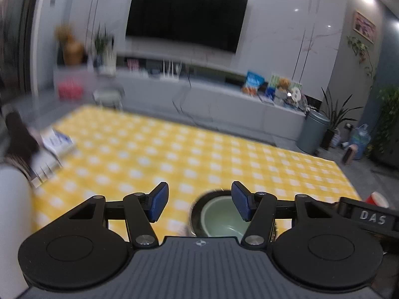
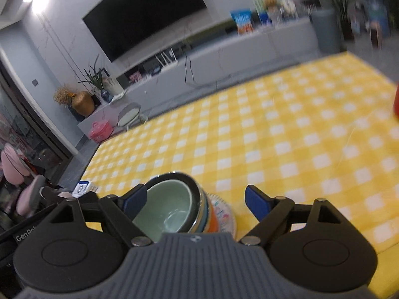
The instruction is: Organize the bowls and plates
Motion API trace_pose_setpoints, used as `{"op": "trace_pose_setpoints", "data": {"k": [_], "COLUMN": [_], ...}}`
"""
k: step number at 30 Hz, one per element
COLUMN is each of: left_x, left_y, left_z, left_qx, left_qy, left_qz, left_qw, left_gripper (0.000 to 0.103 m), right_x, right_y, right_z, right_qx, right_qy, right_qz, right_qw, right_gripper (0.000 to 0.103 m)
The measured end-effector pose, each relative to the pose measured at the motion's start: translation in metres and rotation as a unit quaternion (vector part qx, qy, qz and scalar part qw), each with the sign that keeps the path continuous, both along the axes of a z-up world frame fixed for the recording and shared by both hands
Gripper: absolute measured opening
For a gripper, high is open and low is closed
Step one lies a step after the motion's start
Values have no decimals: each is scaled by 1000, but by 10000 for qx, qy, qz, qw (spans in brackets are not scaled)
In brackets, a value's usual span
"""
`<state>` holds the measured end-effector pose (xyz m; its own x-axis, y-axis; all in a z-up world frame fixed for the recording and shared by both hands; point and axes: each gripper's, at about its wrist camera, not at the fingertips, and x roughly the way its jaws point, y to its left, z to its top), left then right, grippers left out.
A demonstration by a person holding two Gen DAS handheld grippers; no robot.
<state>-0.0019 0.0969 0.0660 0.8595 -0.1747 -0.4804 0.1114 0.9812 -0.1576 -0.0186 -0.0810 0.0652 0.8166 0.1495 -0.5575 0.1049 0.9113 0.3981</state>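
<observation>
A stack of nested bowls with a pale green bowl (image 2: pixel 169 204) on top stands on a patterned plate (image 2: pixel 225 215) on the yellow checked tablecloth (image 2: pixel 286 137). The lower bowls show dark, blue and orange rims. My right gripper (image 2: pixel 197 201) is open and empty just above the stack, its left finger by the green bowl's rim. In the left wrist view the green bowl (image 1: pixel 220 220) sits below my open, empty left gripper (image 1: pixel 199 204), near the right finger.
A red object (image 1: pixel 377 199) lies at the table's right edge; it also shows in the right wrist view (image 2: pixel 396 104). A blue and white box (image 1: pixel 57 142) lies at the table's left edge. A TV cabinet and bin stand beyond the table.
</observation>
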Motion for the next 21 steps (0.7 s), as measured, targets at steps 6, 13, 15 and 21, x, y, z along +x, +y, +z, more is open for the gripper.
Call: {"op": "trace_pose_setpoints", "data": {"k": [6, 13, 15, 21], "left_x": [-34, -48, -48, -37], "left_y": [-13, -23, -24, -24], "left_z": [8, -10, -18, -43], "left_qx": [691, 1205, 1262, 1302], "left_qy": [-465, -266, -35, 755], "left_qz": [-65, -182, -237, -273], "left_qw": [9965, 9922, 9917, 9882], "left_gripper": [67, 69, 69, 71], "right_x": [-38, -68, -73, -73], "right_y": [7, 6, 7, 13], "right_z": [8, -5, -9, -32], "right_qx": [-670, -1090, -1226, -1542], "right_qy": [-452, -574, -582, -293], "right_qz": [49, -81, -133, -51], "right_qw": [9967, 9923, 9907, 9876], "right_gripper": [85, 84, 84, 88]}}
